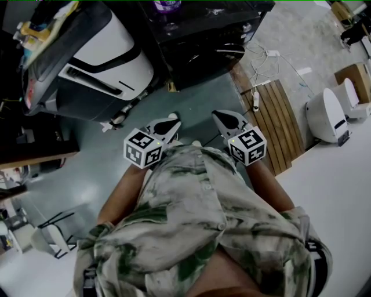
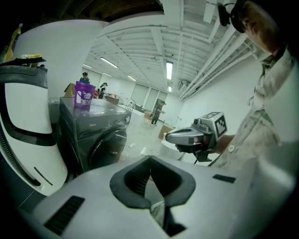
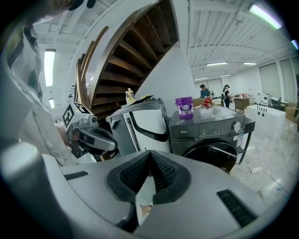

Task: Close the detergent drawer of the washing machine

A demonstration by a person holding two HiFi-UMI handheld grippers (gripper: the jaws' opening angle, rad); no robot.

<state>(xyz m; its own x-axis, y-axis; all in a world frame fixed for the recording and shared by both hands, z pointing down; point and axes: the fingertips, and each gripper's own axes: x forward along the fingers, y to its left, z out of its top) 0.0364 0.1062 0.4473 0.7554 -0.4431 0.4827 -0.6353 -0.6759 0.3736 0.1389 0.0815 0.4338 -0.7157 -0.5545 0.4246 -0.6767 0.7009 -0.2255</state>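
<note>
The dark washing machine (image 1: 203,46) stands ahead of me, with a purple detergent bottle (image 1: 167,6) on its top. In the right gripper view its control panel (image 3: 210,127) faces me, and the drawer front (image 3: 187,131) at the panel's left looks flush. Both grippers are held close to my torso, well short of the machine. My left gripper (image 1: 173,119) has its jaws together with nothing between them, and its own view shows the pads meeting (image 2: 150,159). My right gripper (image 1: 220,116) is likewise shut and empty (image 3: 149,154). Each gripper shows in the other's view: the right gripper (image 2: 187,136) and the left gripper (image 3: 88,136).
A large white and black appliance (image 1: 98,58) stands left of the washer. Wooden slats (image 1: 278,125) lie on the floor to the right, with cables (image 1: 278,64) and a white round device (image 1: 327,113) beyond. People stand far off in the hall (image 2: 159,112).
</note>
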